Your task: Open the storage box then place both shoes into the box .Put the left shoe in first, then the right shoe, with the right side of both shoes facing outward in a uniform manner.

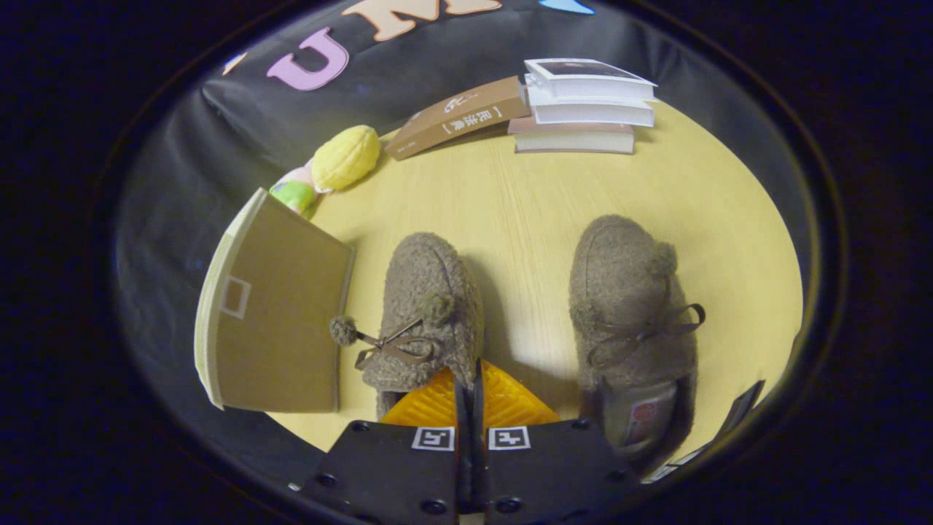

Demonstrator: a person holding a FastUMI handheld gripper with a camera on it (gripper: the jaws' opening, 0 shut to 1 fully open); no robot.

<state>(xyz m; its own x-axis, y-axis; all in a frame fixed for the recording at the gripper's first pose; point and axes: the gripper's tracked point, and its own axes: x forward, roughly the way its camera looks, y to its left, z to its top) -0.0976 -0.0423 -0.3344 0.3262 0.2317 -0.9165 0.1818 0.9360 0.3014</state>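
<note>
The left shoe [426,313] lies just ahead of the claw [470,397], toe pointing far, long axis in line with the fingers, which are together, gripping nothing. The storage box [280,313] sits closed just left; the right shoe [630,313] lies parallel on the right of the bench [525,197].

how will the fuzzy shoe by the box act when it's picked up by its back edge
The left shoe looks like soft fleece with no stiff upper, so it will probably sag and hang toe-down. It likely weighs little for its bulk. Its loose bow and pompoms may dangle and snag the storage box close beside it. The tool looks closed, seemingly pinching the shoe's heel rim.
</note>
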